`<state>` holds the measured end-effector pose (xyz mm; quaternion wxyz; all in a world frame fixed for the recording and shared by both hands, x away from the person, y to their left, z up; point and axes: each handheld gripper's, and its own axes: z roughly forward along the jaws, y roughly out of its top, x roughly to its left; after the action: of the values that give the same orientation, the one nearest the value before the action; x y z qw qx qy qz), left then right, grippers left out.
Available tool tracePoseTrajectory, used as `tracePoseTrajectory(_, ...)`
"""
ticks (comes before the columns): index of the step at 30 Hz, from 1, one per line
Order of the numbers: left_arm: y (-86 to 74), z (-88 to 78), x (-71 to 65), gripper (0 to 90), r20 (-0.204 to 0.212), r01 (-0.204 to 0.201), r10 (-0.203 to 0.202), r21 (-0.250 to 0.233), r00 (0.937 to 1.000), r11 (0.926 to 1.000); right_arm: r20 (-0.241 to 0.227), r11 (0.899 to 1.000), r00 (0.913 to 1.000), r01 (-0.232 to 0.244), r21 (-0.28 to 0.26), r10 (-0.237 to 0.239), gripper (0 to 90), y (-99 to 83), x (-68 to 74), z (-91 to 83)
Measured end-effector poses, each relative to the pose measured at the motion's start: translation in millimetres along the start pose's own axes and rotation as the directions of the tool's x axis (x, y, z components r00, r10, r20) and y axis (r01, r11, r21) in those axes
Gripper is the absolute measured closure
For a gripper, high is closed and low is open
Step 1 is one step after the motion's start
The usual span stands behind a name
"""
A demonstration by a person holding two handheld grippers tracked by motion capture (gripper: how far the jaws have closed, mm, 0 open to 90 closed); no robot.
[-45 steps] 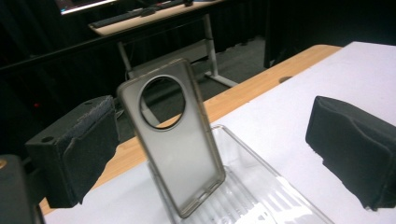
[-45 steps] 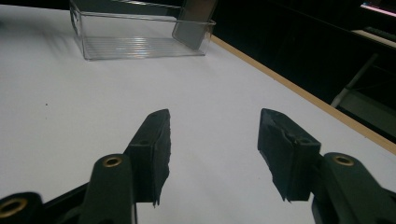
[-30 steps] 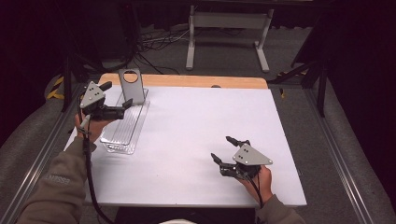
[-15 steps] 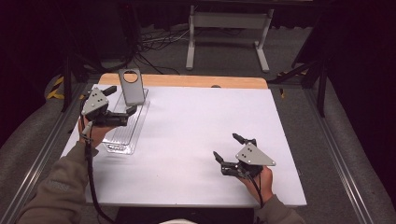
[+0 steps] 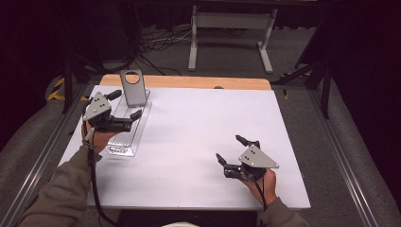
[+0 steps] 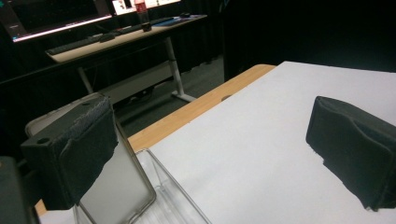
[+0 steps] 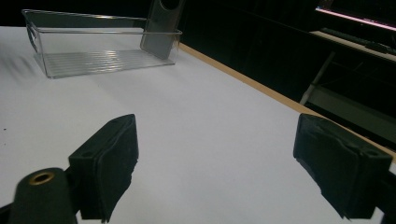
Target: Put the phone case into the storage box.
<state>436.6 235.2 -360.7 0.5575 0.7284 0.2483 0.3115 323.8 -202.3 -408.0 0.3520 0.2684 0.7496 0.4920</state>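
Left gripper (image 5: 126, 108) open over clear tray (image 5: 124, 144) at frame left, beside leaning metal plate (image 5: 133, 88). Right gripper (image 5: 231, 149) open, empty, lower right. Could topple plate if jaw clips it.

Each tool (image 5: 120, 109) is black with a grey three-cornered plate on top. Black cables trail from both. The sleeves (image 5: 56, 198) are olive-grey.
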Motion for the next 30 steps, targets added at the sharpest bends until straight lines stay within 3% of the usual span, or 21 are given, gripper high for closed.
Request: tracePoseTrajectory(30, 3.8, -7.6, -19.7, 3.9, 0.046, 0.012, -0.01, -0.045, 0.9989, 0.9989, 0.0, 1.0, 0.9996, 0.027, 0.005, -0.027, 16.0, 0.5, 1.9, -0.1)
